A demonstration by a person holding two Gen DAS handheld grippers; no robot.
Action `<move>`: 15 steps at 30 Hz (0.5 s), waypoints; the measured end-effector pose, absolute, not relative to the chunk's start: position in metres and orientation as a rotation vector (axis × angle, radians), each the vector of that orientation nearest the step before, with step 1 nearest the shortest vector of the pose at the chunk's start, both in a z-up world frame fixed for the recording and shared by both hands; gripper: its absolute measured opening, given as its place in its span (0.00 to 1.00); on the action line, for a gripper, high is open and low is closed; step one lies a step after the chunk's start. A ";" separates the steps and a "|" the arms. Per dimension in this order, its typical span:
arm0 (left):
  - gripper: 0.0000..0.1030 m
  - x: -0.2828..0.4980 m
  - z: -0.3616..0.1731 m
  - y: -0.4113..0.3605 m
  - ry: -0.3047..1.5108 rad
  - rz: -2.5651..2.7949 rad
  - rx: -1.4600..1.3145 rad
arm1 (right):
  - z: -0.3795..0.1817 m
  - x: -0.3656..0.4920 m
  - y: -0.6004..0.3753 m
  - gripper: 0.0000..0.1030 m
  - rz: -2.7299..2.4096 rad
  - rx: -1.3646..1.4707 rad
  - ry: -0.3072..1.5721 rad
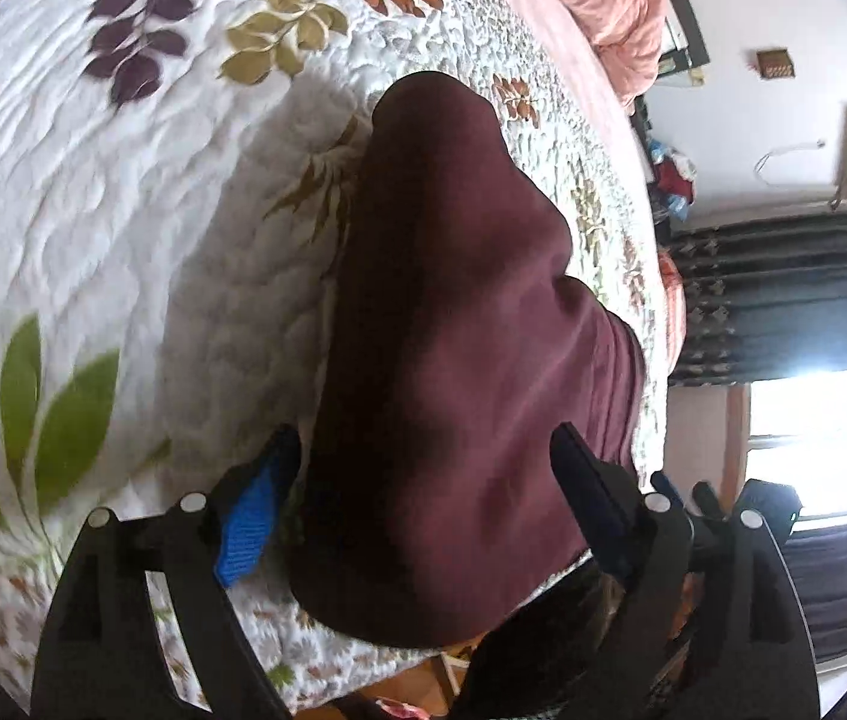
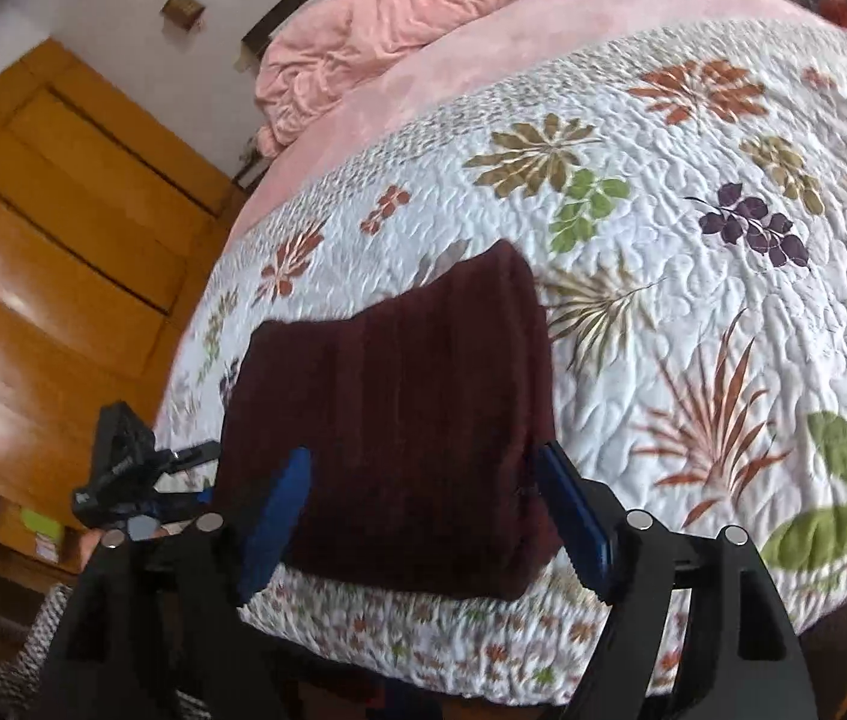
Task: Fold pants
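The maroon pants [image 1: 459, 360] lie folded in a compact bundle on the floral quilt [image 1: 93, 210] near the bed's front edge. My left gripper [image 1: 423, 480] is open, its blue-padded fingers [image 1: 249, 516] standing either side of the bundle's near end. In the right wrist view the same pants [image 2: 399, 414] show as a squarish folded stack. My right gripper [image 2: 423, 498] is open, its fingers [image 2: 573, 516] straddling the stack's near edge without pinching it. The left gripper [image 2: 123, 474] shows at the stack's left side.
The quilt [image 2: 693, 300] covers most of the bed. A pink blanket [image 2: 423, 18] is heaped at the far end. A wooden door [image 2: 51, 240] stands left of the bed. A dark curtain [image 1: 783, 294] and a bright window [image 1: 819, 420] are on the other side.
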State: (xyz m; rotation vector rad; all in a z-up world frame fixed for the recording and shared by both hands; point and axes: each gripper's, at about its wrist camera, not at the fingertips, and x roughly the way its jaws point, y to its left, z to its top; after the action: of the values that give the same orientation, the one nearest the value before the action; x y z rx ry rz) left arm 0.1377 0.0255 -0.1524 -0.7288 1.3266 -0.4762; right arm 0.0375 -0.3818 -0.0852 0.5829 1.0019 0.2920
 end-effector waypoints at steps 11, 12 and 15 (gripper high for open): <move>0.86 0.158 -0.177 -0.001 1.428 -0.550 -0.654 | -0.157 0.082 -0.403 0.82 0.461 0.734 1.177; 0.86 0.158 -0.178 -0.003 1.430 -0.562 -0.636 | -0.163 0.084 -0.402 0.82 0.493 0.750 1.185; 0.86 0.161 -0.183 -0.008 1.434 -0.594 -0.621 | -0.175 0.090 -0.401 0.82 0.548 0.791 1.199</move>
State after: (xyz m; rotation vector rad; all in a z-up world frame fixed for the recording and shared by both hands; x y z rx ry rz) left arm 0.1612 -0.0080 -0.1826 -0.6210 1.4336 -0.5943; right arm 0.0898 -0.4010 -0.1755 0.7906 1.1991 0.5476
